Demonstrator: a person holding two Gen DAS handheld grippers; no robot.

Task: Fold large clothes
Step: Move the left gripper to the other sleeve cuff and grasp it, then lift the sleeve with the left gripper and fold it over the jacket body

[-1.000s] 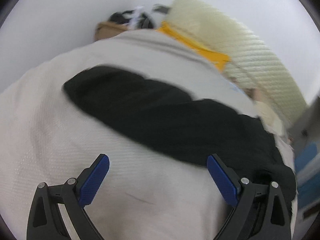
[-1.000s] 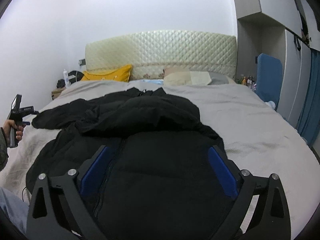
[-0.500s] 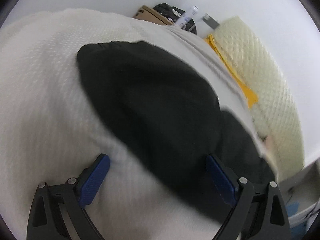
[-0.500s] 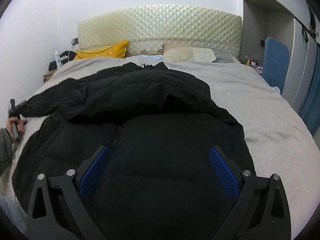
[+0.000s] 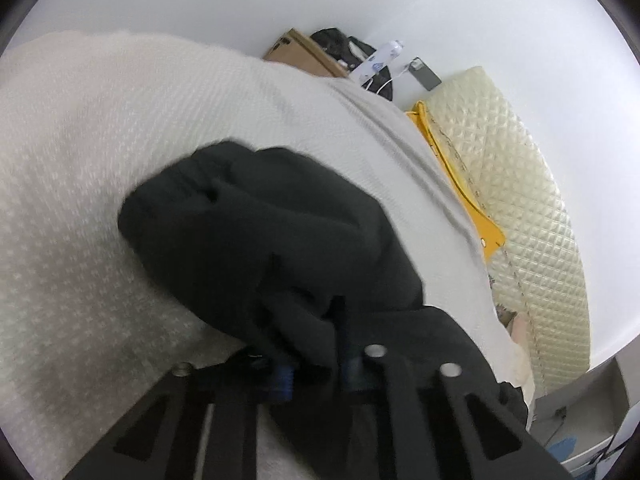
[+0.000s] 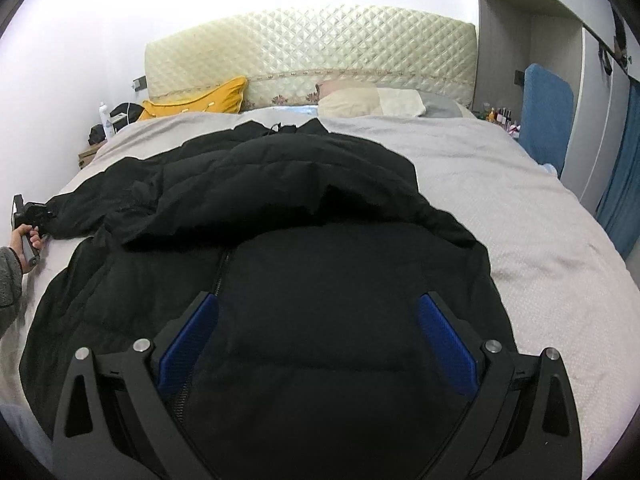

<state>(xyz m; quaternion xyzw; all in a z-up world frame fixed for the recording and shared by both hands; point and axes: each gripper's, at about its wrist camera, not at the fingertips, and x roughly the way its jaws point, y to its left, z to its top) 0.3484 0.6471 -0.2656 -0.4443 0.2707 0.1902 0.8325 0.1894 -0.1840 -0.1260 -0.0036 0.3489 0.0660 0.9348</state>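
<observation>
Left wrist view: the left tool (image 5: 316,368) has its two blue-padded fingers drawn together on the cuff end of the one sleeve (image 5: 256,236) of the black puffy zip-front jacket (image 6: 280,248), the dark fabric bunched between the pads. That sleeve runs from the tool out across the pale grey textured bed cover (image 5: 80,200), its rounded bulk pointing up and left in this view.

Right wrist view: one jacket, lying on the single bed, its long axis running from the hem near the camera up toward the collar at the cream quilted headboard (image 6: 312,48). Front side up, the zipper line running lengthways left of centre. The upper part is rumpled, a thick fold lying crosswise over the chest. The sleeve stretches out toward the bed's left edge, where the person's left hand (image 6: 28,240) grips the left tool's handle.

The right tool (image 6: 318,344) hovers over the hem area with its two blue pads spread wide apart, nothing between them; whether the tips touch the fabric, I cannot tell.

At the head of the bed: one mustard-yellow cushion (image 6: 200,98) on the left, one beige and grey pillow (image 6: 380,102) right of centre. One blue padded panel (image 6: 546,120) stands by the wardrobe on the right.
</observation>
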